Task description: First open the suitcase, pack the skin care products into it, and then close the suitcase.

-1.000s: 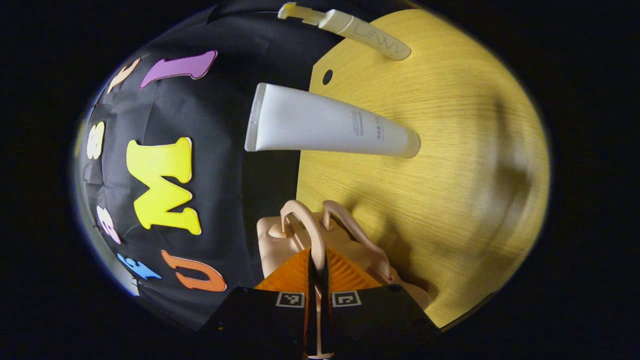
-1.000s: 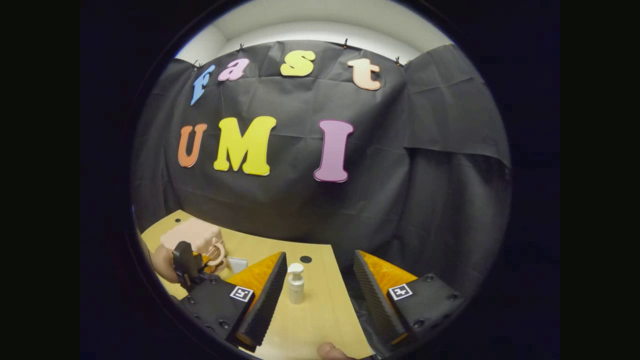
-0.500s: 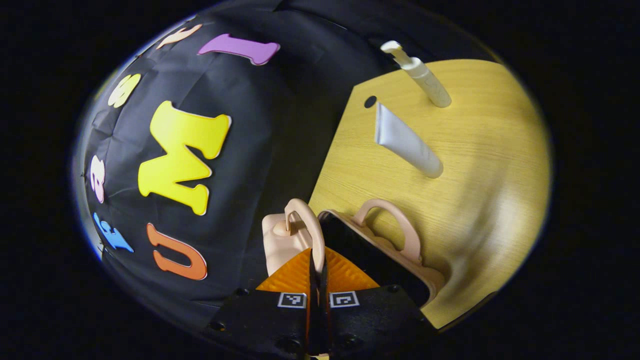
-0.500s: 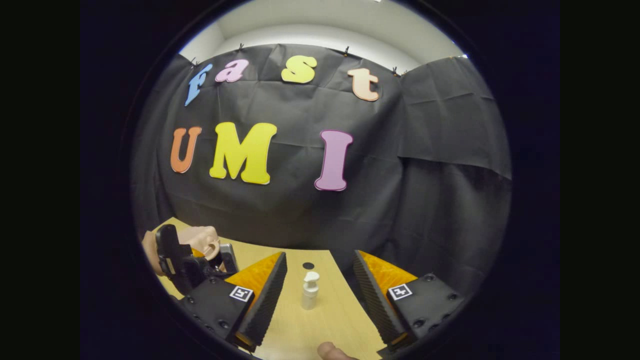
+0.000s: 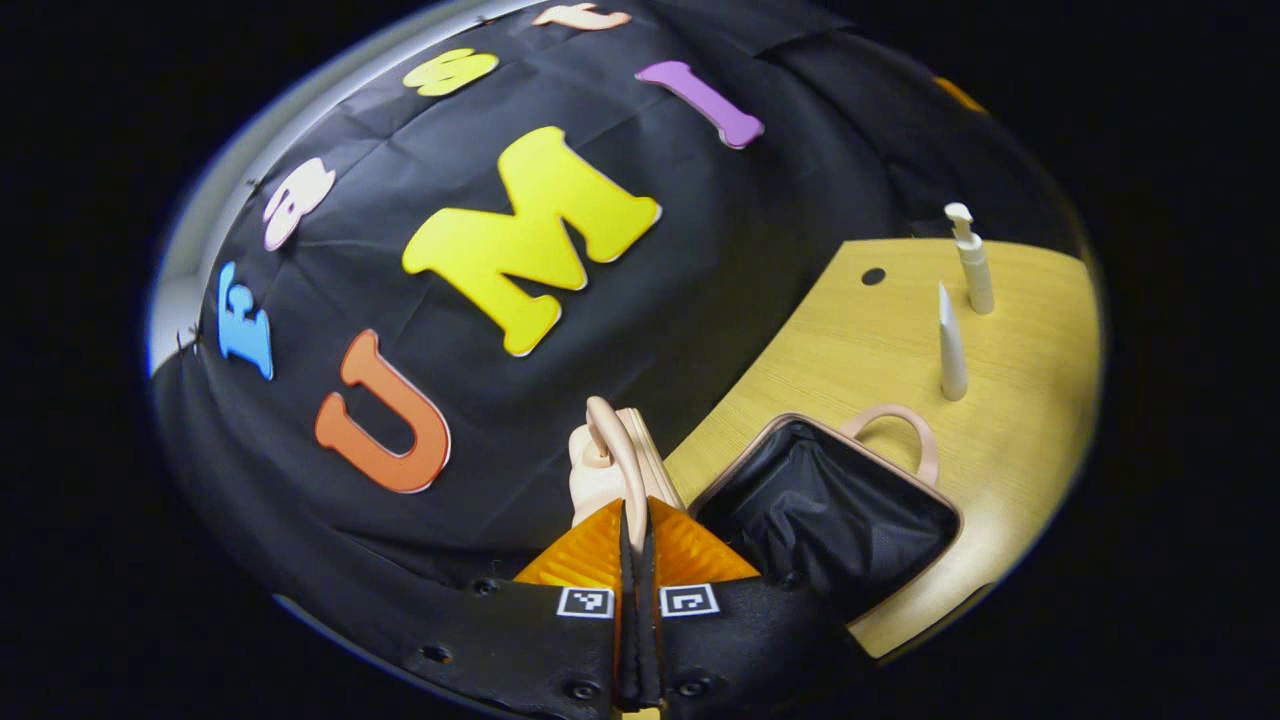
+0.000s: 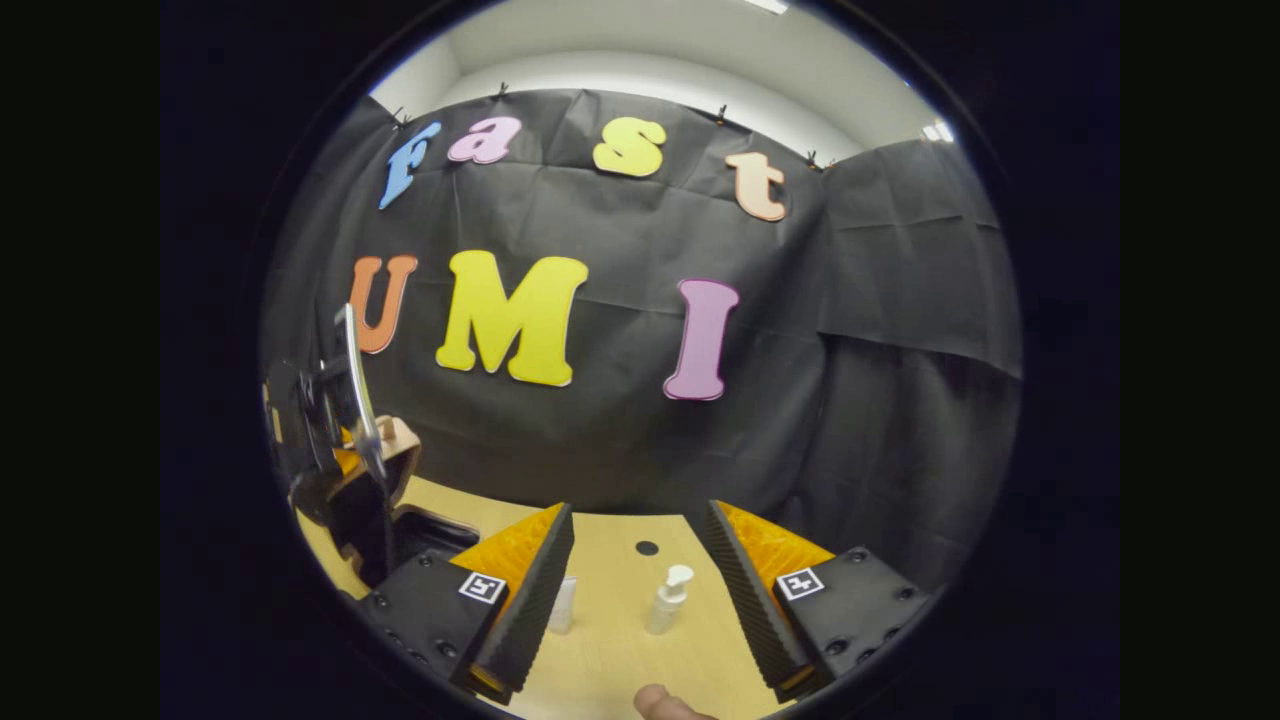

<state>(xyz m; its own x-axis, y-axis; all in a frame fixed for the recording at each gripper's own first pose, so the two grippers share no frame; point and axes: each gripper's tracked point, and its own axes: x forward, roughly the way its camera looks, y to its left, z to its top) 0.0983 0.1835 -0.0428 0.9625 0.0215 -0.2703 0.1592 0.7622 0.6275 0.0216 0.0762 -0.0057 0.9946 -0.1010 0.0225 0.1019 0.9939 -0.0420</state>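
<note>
In the left gripper view, the left gripper (image 5: 634, 520) was closed on the lid handle (image 5: 618, 455) of the suitcase (image 5: 905, 500), with both orange fingers (image 5: 585, 555) pressed against the thin pink loop. The lid (image 5: 600, 480) stood raised at the back edge of the wooden table (image 5: 860, 350). The lower half of the suitcase lay open on the table, its black fabric lining (image 5: 820, 510) exposed and its second handle (image 5: 895, 425) resting flat on the tabletop.

Two skin care products stood upright on the table beyond the suitcase and apart from it: a white tube (image 5: 951, 345) and, just behind it, a pump bottle (image 5: 972, 262) (both outside the case). A small dark hole (image 5: 873, 276) marked the table near its far edge.

In the right gripper view, the right gripper (image 6: 637, 570) hovered above the table (image 6: 620, 640) with its jaws wide apart and nothing between them. The pump bottle (image 6: 668, 598) stood between the finger lines, and the tube (image 6: 563, 605) showed partly behind the left-hand finger (image 6: 525, 580). At the left edge of this view, the left gripper (image 6: 330, 440) held the raised lid (image 6: 395, 445) above the open case (image 6: 430, 530).
</note>
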